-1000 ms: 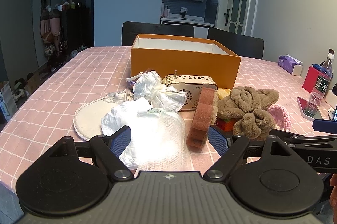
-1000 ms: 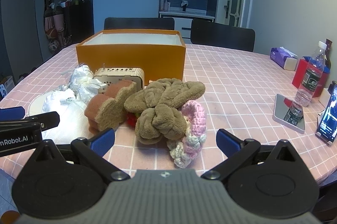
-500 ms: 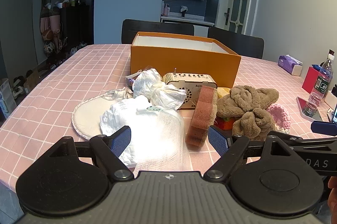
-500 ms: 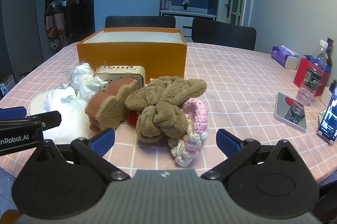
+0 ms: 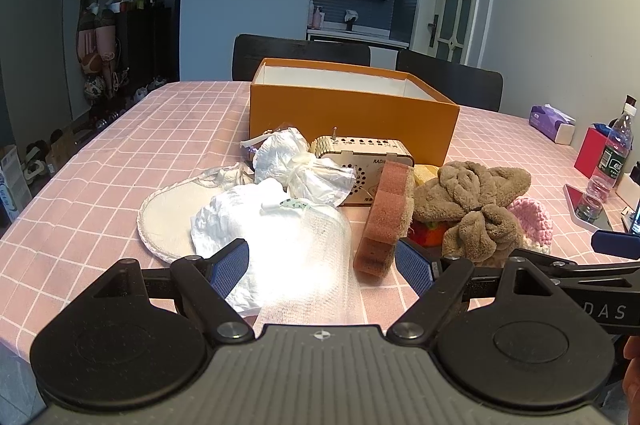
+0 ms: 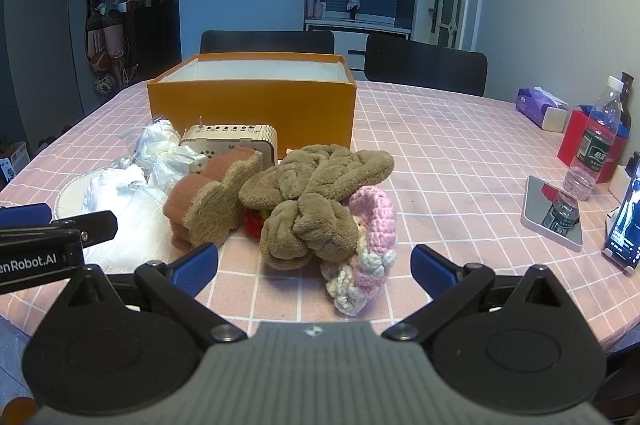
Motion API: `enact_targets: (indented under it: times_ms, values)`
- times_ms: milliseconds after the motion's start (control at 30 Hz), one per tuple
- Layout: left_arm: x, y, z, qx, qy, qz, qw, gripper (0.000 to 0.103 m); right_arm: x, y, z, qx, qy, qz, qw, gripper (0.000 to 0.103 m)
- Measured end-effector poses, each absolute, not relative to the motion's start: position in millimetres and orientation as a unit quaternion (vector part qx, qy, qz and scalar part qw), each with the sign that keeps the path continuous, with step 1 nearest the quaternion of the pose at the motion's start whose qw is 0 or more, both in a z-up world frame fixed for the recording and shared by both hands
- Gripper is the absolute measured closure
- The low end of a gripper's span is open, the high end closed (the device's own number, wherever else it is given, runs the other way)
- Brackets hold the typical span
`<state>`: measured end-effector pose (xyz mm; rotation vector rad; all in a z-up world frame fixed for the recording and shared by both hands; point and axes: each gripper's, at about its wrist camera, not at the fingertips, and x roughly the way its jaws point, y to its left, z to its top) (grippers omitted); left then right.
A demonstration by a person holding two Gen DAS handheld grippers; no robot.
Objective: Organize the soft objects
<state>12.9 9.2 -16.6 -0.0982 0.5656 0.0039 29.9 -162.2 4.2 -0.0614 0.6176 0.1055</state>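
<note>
A pile of soft things lies on the pink checked table in front of an open orange box (image 5: 352,109) (image 6: 252,109). It holds white mesh cloth (image 5: 296,257), a white plastic bag (image 5: 304,169), a round white pad (image 5: 168,213), a brown star-shaped sponge (image 5: 386,209) (image 6: 212,201), a brown plush scrunchie (image 5: 472,197) (image 6: 312,193) and a pink crocheted ring (image 6: 368,233). My left gripper (image 5: 324,265) is open, its pads either side of the white mesh cloth. My right gripper (image 6: 314,265) is open just before the scrunchie and the pink ring.
A wooden radio (image 5: 372,161) stands between the pile and the box. At the right are a mirror tile (image 6: 554,213), a water bottle (image 6: 596,141), a red box (image 6: 580,141), a tissue pack (image 6: 540,107) and a phone (image 6: 626,225). Two black chairs (image 6: 424,65) stand behind the table.
Both grippers have shifted slightly, the views rising a little. The objects on the table have not moved and both grippers stay open.
</note>
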Motion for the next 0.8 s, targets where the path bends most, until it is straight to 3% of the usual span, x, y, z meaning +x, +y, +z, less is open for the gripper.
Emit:
enact_targets:
  times_ms: [800]
  values:
    - [12.5, 9.3, -16.1, -0.05, 0.277, 0.002, 0.959, 0.006, 27.4, -160.4, 8.3, -0.035, 0.299, 0.058, 0.952, 0.003]
